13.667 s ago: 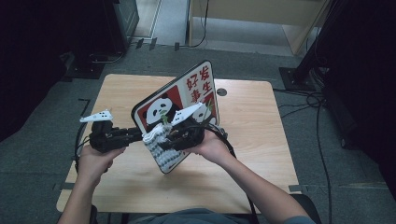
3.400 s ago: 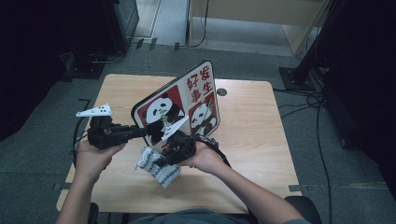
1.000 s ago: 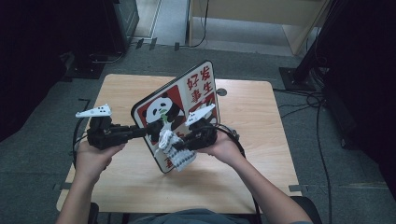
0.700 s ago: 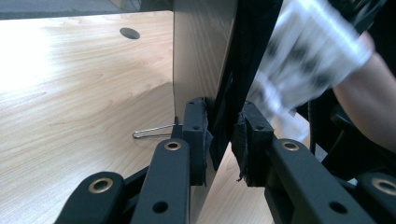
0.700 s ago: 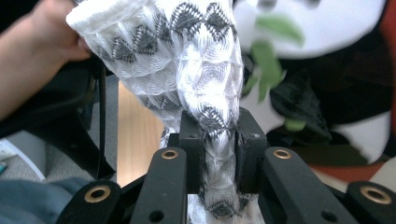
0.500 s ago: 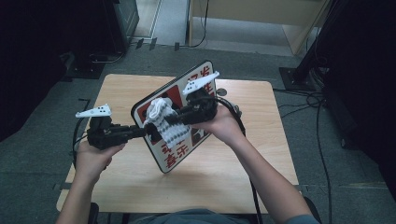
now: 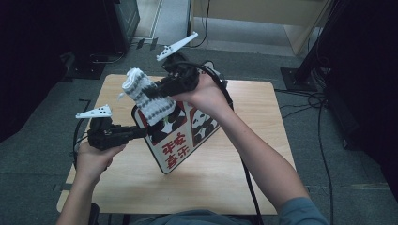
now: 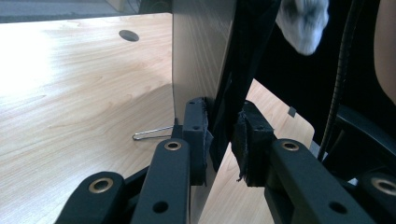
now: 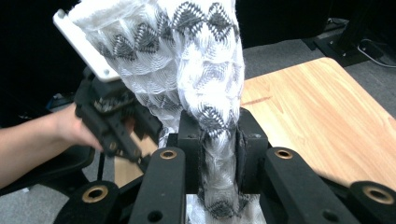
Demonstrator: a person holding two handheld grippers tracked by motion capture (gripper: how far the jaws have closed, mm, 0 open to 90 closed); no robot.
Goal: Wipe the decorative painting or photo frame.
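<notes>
We are seeing a light wooden table bearing the panda-printed board's near corner.

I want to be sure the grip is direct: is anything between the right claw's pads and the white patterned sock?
Nothing visible. The right claw is shut directly on the sock, its pads pressing the fabric, lifted above the panda bag held by the left claw.

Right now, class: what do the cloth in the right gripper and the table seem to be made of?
Cloth: soft knitted textile, white with grey zigzags; visible ribbed stitches, bunching between the jaws. Table: wood or wood-look laminate, smooth pale finish; printed-looking grain leaves it open.
</notes>
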